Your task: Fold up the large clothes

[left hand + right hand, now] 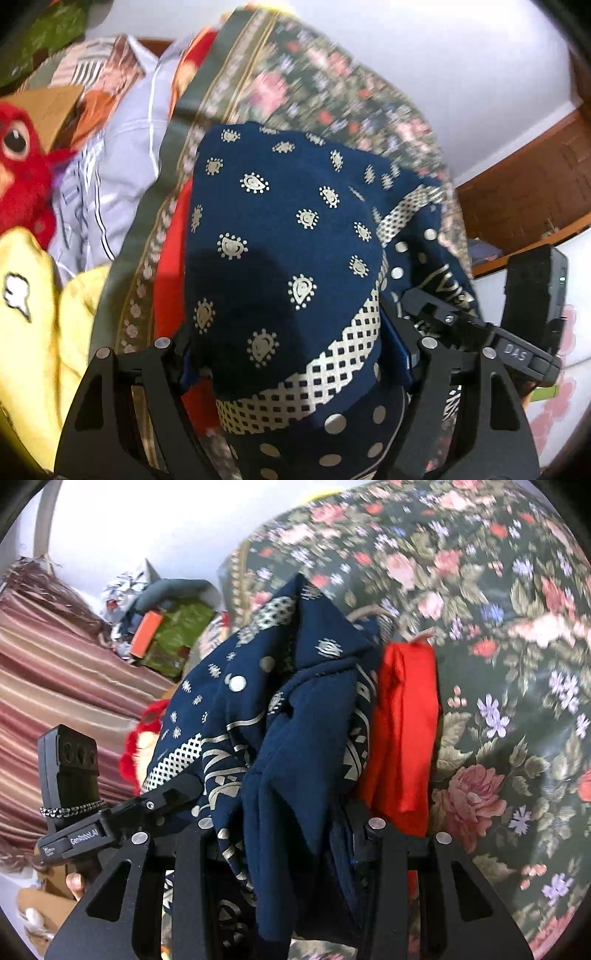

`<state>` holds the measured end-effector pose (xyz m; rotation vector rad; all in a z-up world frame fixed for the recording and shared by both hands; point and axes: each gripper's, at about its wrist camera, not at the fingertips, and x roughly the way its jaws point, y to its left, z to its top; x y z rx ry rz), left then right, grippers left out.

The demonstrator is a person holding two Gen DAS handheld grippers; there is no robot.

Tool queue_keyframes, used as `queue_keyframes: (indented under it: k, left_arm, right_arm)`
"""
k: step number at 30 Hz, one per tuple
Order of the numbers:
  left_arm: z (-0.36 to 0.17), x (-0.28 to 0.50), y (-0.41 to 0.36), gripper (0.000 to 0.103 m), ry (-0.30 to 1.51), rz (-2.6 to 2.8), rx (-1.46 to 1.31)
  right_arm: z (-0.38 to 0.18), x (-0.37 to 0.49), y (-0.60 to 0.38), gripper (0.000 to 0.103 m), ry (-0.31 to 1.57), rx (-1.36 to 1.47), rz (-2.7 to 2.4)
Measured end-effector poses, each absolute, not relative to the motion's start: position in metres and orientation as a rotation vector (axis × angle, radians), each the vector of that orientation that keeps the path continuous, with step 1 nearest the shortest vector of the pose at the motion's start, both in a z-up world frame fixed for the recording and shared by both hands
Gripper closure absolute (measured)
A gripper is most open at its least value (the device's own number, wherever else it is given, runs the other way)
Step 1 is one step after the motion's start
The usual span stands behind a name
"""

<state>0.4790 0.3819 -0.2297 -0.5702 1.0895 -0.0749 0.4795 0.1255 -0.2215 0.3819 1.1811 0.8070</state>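
We hold one navy cloth [288, 236], soft woven fabric printed with cream paisley drops, round dots and a lattice band. It is bunched, and it drapes over both grippers above a floral bedspread [498, 664]. Left gripper [295, 354]: jaws set wide, a thick wad of the cloth pinched between them. Right gripper [288, 830]: jaws narrower, clamped on hanging folds of the same cloth. One glossy red garment [402, 731] lies just beside the cloth on the bedspread. Left view: one red plush [22, 177], fuzzy; one yellow plush [33, 314]; one pale striped shirt [122, 147]. No containers seen.
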Motion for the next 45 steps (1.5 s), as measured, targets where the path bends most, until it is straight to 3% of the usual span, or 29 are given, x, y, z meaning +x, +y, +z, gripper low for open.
queue_keyframes:
  k: [4,14,19,26,33,45]
  left_arm:
    - [-0.243,0.469,0.388,0.012,1.063,-0.074,-0.595]
    - [-0.21,0.416,0.356,0.005,1.049,0.036,-0.384]
    - [-0.218,0.381,0.351,0.002,1.058,0.059,-0.408]
    - [-0.214,0.34,0.341,0.002,1.081,0.138,-0.385]
    - [-0.144,0.289,0.311,0.002,0.929,0.155,-0.275]
    - [0.009,0.163,0.23,0.002,0.474,0.146,-0.105]
  right_arm:
    - [-0.219,0.472,0.125,0.059,1.155,0.311,0.832]
    - [-0.203,0.445,0.094,0.039,1.075,0.103,0.71]
    - [-0.21,0.43,0.072,0.032,1.083,0.092,0.643]
    - [-0.185,0.397,0.049,0.032,1.072,0.121,0.612]
    - [-0.108,0.351,0.032,0.032,0.9,0.133,0.693]
    - [0.012,0.228,-0.016,0.032,0.533,0.186,0.874]
